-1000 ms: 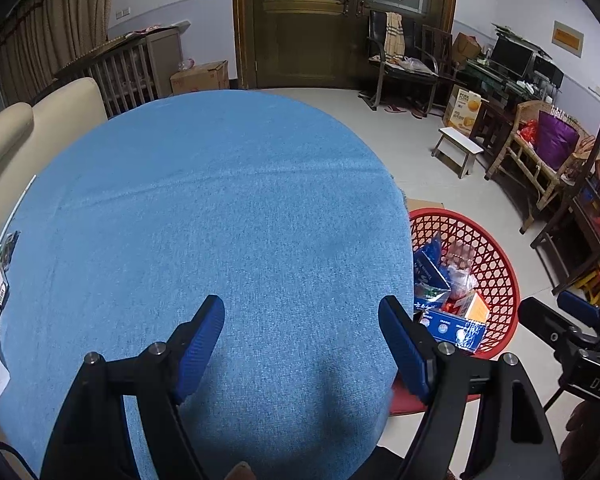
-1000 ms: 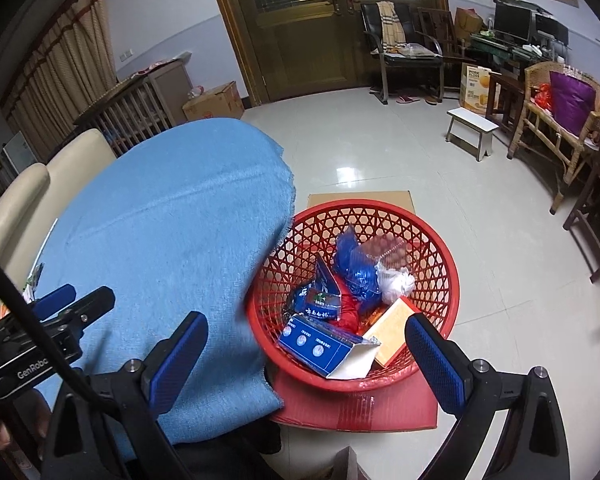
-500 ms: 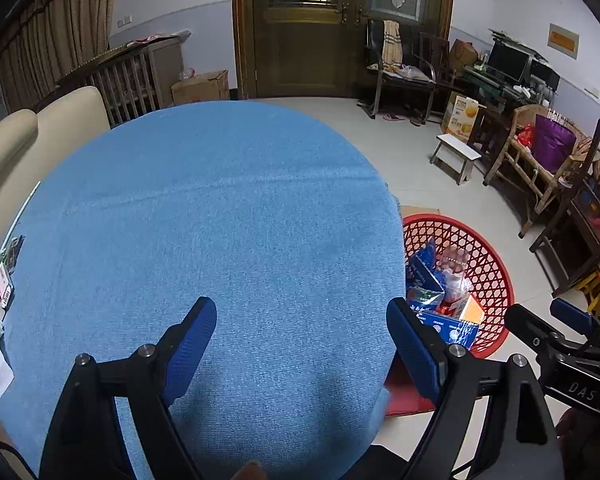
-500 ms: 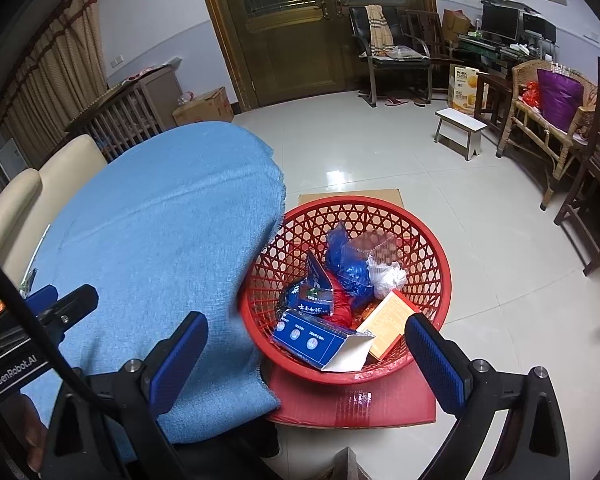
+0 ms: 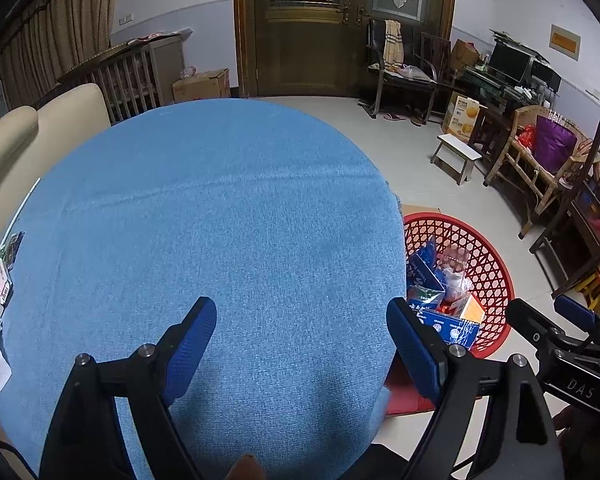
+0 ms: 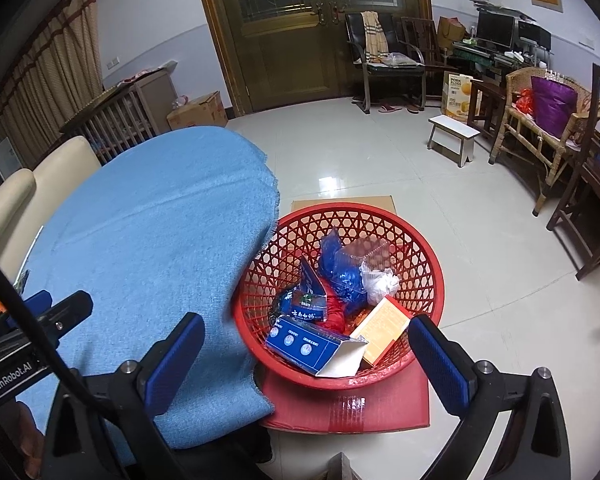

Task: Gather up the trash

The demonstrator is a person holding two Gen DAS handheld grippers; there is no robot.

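Observation:
A red plastic basket stands on a red box on the floor, right of the table; it also shows in the left wrist view. It holds trash: a blue carton, an orange box, blue wrappers and a clear bag. My left gripper is open and empty above the blue tablecloth. My right gripper is open and empty above the basket's near rim.
A beige sofa runs along the table's left side, with small packets at the table's left edge. A white stool, wicker chair and dark chairs stand to the right. A wooden door is behind.
Both grippers have pulled back and risen slightly, so the table and basket look a little farther away. Both stay open and empty. The trash in the basket has not moved.

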